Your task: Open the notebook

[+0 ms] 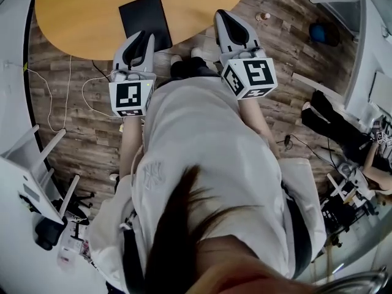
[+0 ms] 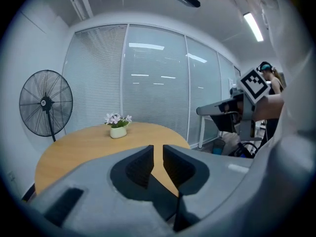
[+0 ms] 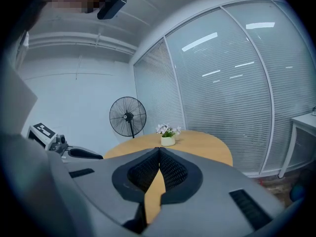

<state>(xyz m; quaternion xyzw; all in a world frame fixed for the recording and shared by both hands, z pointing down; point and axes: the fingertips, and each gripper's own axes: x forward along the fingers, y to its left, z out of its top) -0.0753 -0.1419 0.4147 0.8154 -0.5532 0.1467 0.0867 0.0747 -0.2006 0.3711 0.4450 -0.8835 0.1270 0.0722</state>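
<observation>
Black and flat, the notebook (image 1: 144, 18) lay closed on the pale wooden desk (image 1: 79, 11), just ahead of the left gripper (image 2: 158, 154), with its near edge under the tips of that gripper's jaws in the head view. From the right gripper (image 3: 159, 154) it sat off to the left, apart from that gripper's jaws.

The left jaws stood a little apart, a narrow gap between them with nothing in it. The right jaws were closed tip to tip, also on nothing. Neither gripper touched the notebook.

By the look of it, the task was at the approach: the cover had not been lifted and no grip had been taken. The next move would likely call for lowering the left jaws to the cover's free edge and catching only the cover between them, not the whole book, then swinging it up and over. The right jaws might be needed to press the back of the notebook down so that it would not slide on the smooth desk.

Counted: one notebook, one desk, two grippers. Far ahead of both pairs of jaws stood one small pot of flowers (image 3: 168, 137) on the desk, and beyond it one standing fan (image 2: 46, 105).
</observation>
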